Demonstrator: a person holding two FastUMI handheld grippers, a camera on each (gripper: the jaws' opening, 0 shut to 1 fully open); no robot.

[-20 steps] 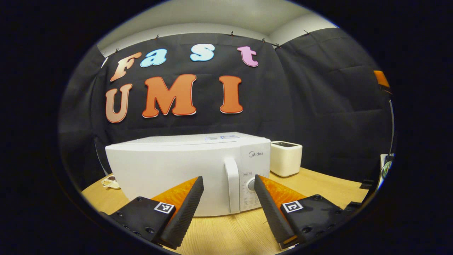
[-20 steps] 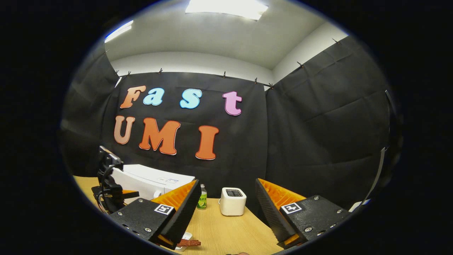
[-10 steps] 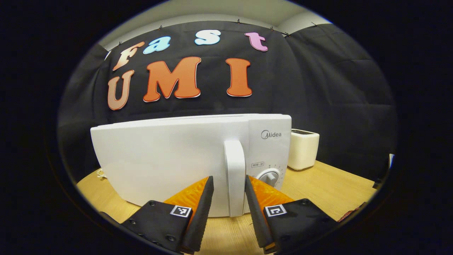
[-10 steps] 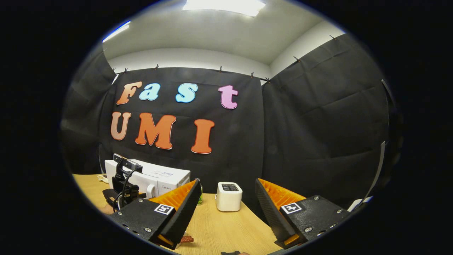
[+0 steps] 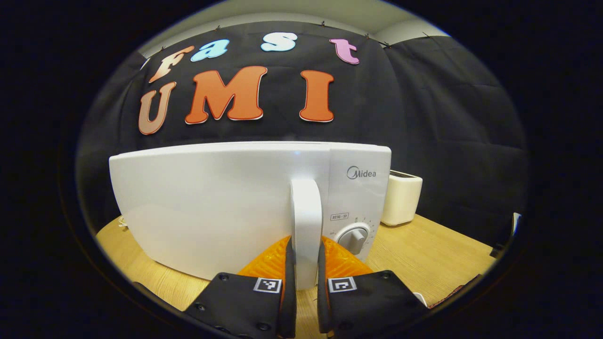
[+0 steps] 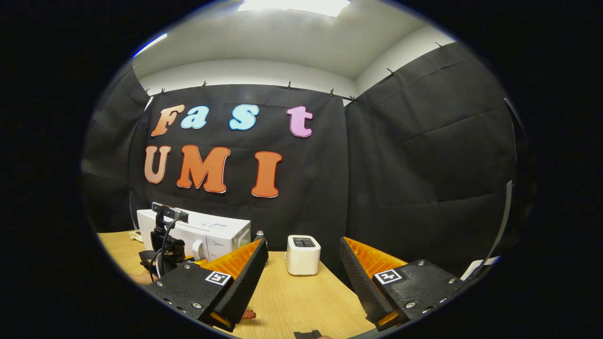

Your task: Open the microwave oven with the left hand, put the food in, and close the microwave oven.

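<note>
The microwave oven [image 5: 212, 207] stood on the wooden table [image 5: 424, 254] with its door shut; the left gripper [image 5: 305, 282] was at the lower part of the vertical door handle [image 5: 306, 221], its two fingers [image 5: 287, 278] narrowed against either side of the handle; the control dial [image 5: 354, 235] sat just right of the handle; a small white appliance [image 5: 400, 197] stood beside the oven's right side. In the right gripper view, the right gripper [image 6: 304, 282] was held wide apart with nothing between its fingers, above the table; the oven lay far left, with the left gripper in front of it; a reddish food piece [image 6: 248, 314] lay on the table, partly hidden by the finger [image 6: 240, 282] on the left of that view; a bottle [image 6: 259, 234] stood between oven and white appliance.
</note>
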